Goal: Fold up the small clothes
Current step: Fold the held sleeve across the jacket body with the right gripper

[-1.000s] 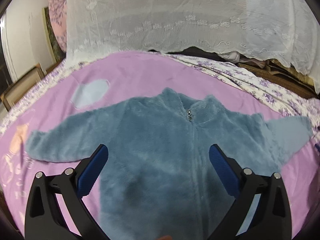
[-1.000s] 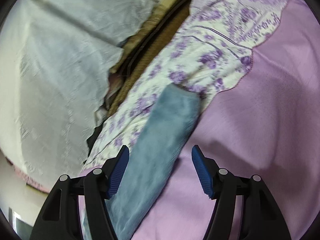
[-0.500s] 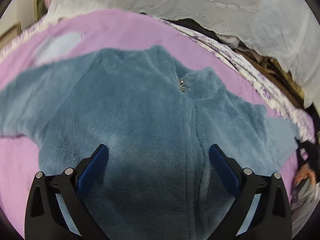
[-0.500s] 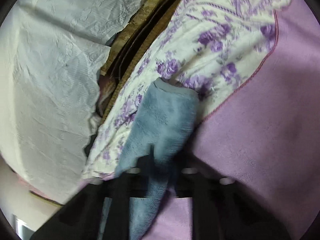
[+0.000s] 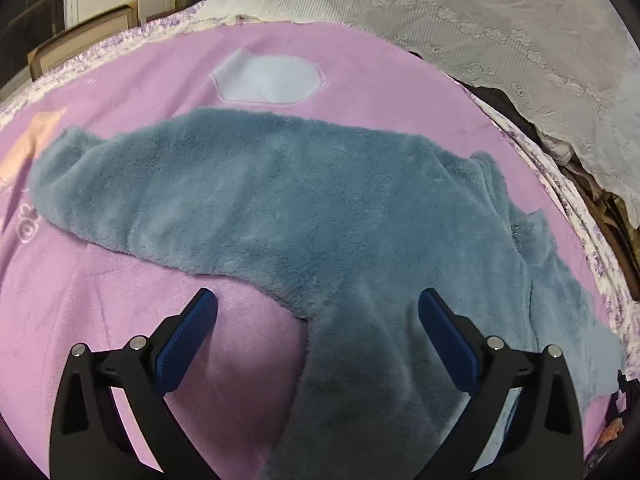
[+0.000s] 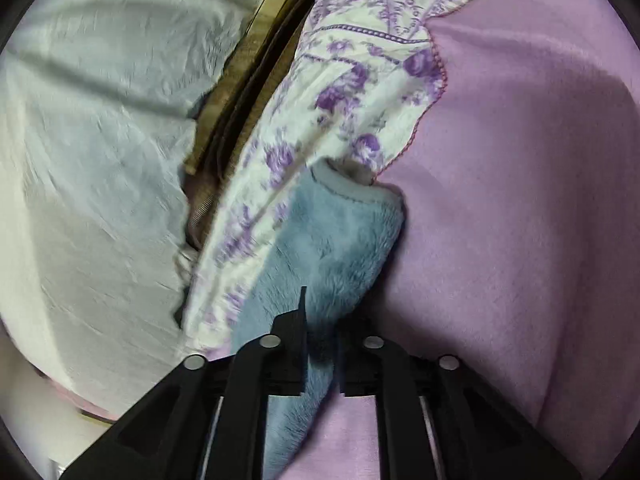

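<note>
A fluffy blue-grey zip jacket point(image 5: 320, 208) lies spread flat on a pink blanket point(image 5: 120, 300). Its one sleeve point(image 5: 120, 184) stretches out to the left. My left gripper point(image 5: 316, 300) hovers open just above the armpit, where that sleeve meets the body; nothing is between its blue pads. In the right wrist view the other sleeve point(image 6: 340, 248) runs up to its cuff point(image 6: 352, 188) at the blanket's edge. My right gripper point(image 6: 322, 320) has this sleeve pinched between its nearly closed jaws, which are opening slightly.
A purple-flowered sheet point(image 6: 340, 100) borders the blanket point(image 6: 520, 200). Behind it lie a white lace cloth point(image 5: 480, 20) and a dark gap with wooden slats point(image 6: 248, 80). A pale blue patch point(image 5: 268, 80) is printed on the blanket. A wooden frame point(image 5: 80, 36) stands far left.
My left gripper moved from over the jacket's chest and zip leftward and lower, to the armpit of the outstretched sleeve. My right gripper, open around the other sleeve before, closed on it.
</note>
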The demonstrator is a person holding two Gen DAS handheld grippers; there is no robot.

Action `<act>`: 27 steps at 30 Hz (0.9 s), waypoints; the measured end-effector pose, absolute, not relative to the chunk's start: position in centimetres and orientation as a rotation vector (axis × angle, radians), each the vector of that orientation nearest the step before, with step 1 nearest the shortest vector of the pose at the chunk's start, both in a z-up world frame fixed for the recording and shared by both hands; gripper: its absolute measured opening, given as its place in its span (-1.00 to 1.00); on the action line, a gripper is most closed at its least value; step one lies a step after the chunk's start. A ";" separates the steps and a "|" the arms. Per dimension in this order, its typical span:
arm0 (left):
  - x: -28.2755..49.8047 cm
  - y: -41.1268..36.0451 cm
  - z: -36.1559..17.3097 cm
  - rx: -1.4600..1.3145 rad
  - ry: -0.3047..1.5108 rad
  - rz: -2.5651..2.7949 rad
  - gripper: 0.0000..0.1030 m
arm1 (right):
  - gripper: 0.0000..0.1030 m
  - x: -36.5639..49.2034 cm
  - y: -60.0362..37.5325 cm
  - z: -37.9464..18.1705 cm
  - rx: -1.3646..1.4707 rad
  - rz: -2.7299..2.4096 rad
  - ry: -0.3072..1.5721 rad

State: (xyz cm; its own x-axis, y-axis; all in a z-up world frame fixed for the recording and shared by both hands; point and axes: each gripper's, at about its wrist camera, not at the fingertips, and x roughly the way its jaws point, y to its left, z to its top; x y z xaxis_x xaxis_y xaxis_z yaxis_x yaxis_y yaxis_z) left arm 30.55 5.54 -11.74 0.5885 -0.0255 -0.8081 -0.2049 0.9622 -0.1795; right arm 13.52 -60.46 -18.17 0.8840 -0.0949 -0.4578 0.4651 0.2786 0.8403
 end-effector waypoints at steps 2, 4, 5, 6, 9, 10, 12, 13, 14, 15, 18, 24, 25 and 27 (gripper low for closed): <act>30.5 5.5 -11.1 -0.204 0.910 0.123 0.92 | -0.50 13.9 -60.3 -17.8 1.193 -0.402 0.361; 30.5 5.1 -10.1 -0.068 0.870 0.164 0.92 | -0.53 14.4 -60.3 -17.7 1.174 -0.404 0.367; 30.7 4.9 -9.8 -0.003 0.858 0.187 0.92 | -0.56 14.8 -60.4 -17.6 1.175 -0.404 0.365; 31.0 4.9 -9.7 0.075 0.845 0.224 0.92 | -0.62 14.8 -60.5 -17.8 1.181 -0.404 0.360; 31.6 6.5 -10.0 0.104 0.823 0.255 0.92 | -0.75 14.6 -60.7 -18.1 1.184 -0.409 0.362; 31.4 7.5 -10.4 0.079 0.830 0.251 0.92 | -0.74 14.5 -60.6 -18.1 1.181 -0.409 0.362; 31.9 8.3 -11.6 0.028 0.863 0.239 0.92 | -0.75 14.6 -60.3 -17.7 1.148 -0.413 0.366; 32.3 8.5 -12.1 0.014 0.891 0.232 0.92 | -0.78 14.8 -60.1 -17.5 1.132 -0.417 0.365; 32.5 8.5 -12.1 0.013 0.894 0.226 0.92 | -0.80 14.7 -59.9 -17.2 1.118 -0.420 0.362; 32.4 8.5 -11.8 0.011 0.880 0.220 0.92 | -0.82 14.7 -59.5 -16.7 1.098 -0.420 0.353; 32.2 8.5 -12.1 -0.002 0.881 0.211 0.92 | -0.82 14.4 -58.1 -14.5 1.025 -0.404 0.324; 32.4 9.2 -12.3 -0.064 0.906 0.187 0.92 | -0.82 14.9 -53.5 -10.1 0.883 -0.313 0.311; 32.3 9.3 -12.3 -0.070 0.908 0.184 0.92 | -0.82 15.1 -52.8 -9.6 0.870 -0.296 0.317; 32.4 9.4 -12.3 -0.082 0.912 0.177 0.92 | -0.82 15.8 -51.3 -8.6 0.844 -0.267 0.329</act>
